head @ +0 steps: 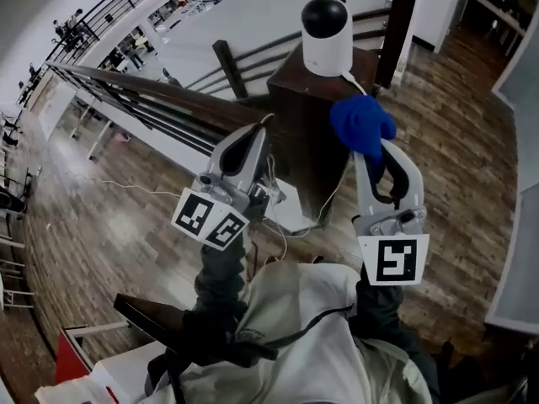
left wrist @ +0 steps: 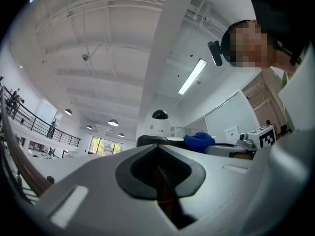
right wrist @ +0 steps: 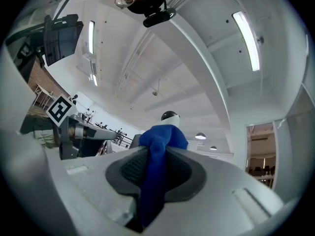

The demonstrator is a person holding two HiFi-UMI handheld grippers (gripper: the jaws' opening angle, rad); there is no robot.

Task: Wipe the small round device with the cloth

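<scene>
The small round device (head: 325, 35) is white with a black dome top and stands on a dark wooden post (head: 313, 116). A blue cloth (head: 362, 127) bunches out of my right gripper (head: 370, 146), which is shut on it just right of and below the device. In the right gripper view the cloth (right wrist: 156, 154) runs down between the jaws, with the device (right wrist: 170, 118) behind it. My left gripper (head: 253, 137) is shut with nothing in it, left of the post. Its own view shows the device (left wrist: 159, 122) and the cloth (left wrist: 199, 140) ahead.
A white cable (head: 333, 194) hangs from the device down the post. A dark handrail (head: 143, 91) runs off to the left along a balcony edge. Wooden floor (head: 455, 133) lies on the right. A person's light-coloured sleeves (head: 312, 326) fill the bottom of the head view.
</scene>
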